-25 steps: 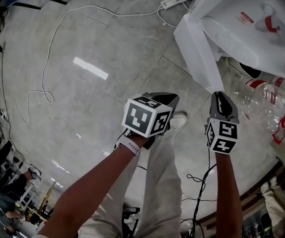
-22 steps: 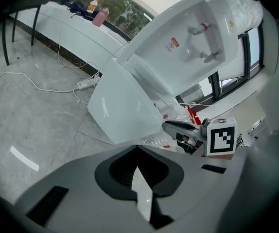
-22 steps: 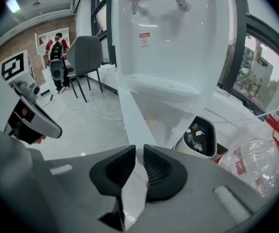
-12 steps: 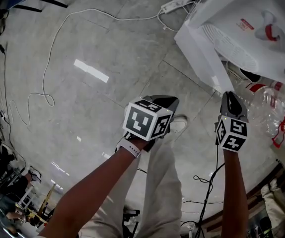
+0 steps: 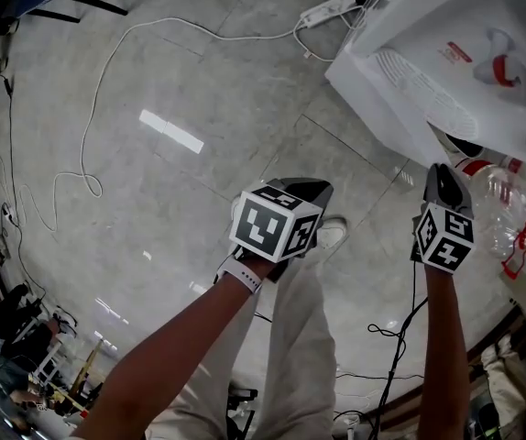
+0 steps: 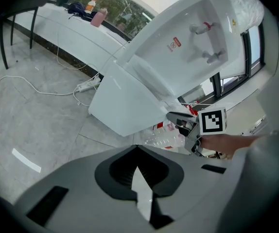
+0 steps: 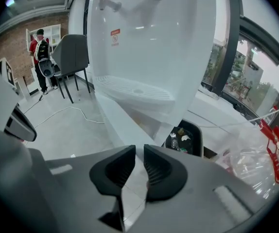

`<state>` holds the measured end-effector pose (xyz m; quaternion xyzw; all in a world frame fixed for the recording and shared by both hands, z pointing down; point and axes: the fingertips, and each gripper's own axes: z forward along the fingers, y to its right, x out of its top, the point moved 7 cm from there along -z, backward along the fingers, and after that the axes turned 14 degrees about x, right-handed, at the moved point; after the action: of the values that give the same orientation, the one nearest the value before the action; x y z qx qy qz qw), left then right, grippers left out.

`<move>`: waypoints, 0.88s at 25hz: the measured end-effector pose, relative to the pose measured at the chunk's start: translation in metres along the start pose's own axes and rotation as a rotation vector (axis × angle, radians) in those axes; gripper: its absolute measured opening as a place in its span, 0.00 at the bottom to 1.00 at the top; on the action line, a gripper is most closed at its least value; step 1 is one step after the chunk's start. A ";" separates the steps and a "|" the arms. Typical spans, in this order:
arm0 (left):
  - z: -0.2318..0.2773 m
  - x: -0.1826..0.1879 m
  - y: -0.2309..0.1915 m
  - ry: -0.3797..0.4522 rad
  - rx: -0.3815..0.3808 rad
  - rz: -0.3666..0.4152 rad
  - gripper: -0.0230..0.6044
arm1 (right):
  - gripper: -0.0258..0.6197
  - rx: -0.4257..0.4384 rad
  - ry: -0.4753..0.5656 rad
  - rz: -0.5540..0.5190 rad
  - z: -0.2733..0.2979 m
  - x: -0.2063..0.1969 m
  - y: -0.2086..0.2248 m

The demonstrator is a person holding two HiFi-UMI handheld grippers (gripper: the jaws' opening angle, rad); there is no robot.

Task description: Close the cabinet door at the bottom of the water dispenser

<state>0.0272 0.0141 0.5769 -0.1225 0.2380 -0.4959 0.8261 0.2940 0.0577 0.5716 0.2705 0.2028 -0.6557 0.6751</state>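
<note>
The white water dispenser (image 5: 465,53) stands at the upper right of the head view. Its bottom cabinet door (image 5: 378,99) hangs open, swung out to the left. My right gripper (image 5: 444,180) is close to the door's near free edge; touch cannot be told. In the right gripper view its jaws (image 7: 139,152) stand a narrow gap apart with nothing between them, and the door (image 7: 113,118) runs away just beyond them. My left gripper (image 5: 290,195) hangs over the floor, left of the door, shut and empty (image 6: 138,152). The left gripper view shows the door (image 6: 125,106) and the right gripper (image 6: 181,119).
Several empty clear plastic bottles (image 5: 510,214) with red caps lie right of the dispenser's base. A black bin (image 7: 185,139) with rubbish stands behind. A power strip (image 5: 327,5) and white cable (image 5: 107,58) lie on the tiled floor. My shoe (image 5: 330,234) is below the left gripper.
The right gripper has moved to the right, from the door's near corner toward the bottles. The left gripper has stayed put.
</note>
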 end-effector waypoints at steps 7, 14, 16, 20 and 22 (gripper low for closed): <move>0.003 0.003 0.001 -0.001 0.005 0.006 0.05 | 0.14 -0.014 0.001 -0.012 0.006 0.011 0.021; 0.005 0.006 0.004 0.000 0.003 0.004 0.05 | 0.14 -0.032 0.016 0.002 0.013 0.022 0.038; 0.005 0.005 0.005 -0.004 0.003 0.005 0.05 | 0.14 -0.032 0.020 0.020 0.014 0.024 0.042; 0.005 0.007 0.005 -0.005 0.006 0.009 0.05 | 0.14 -0.037 0.036 0.064 0.017 0.028 0.048; 0.005 0.009 0.006 -0.002 0.006 0.010 0.05 | 0.14 -0.044 0.047 0.080 0.018 0.030 0.052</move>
<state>0.0380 0.0089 0.5765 -0.1193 0.2360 -0.4926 0.8291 0.3465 0.0228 0.5720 0.2788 0.2221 -0.6168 0.7018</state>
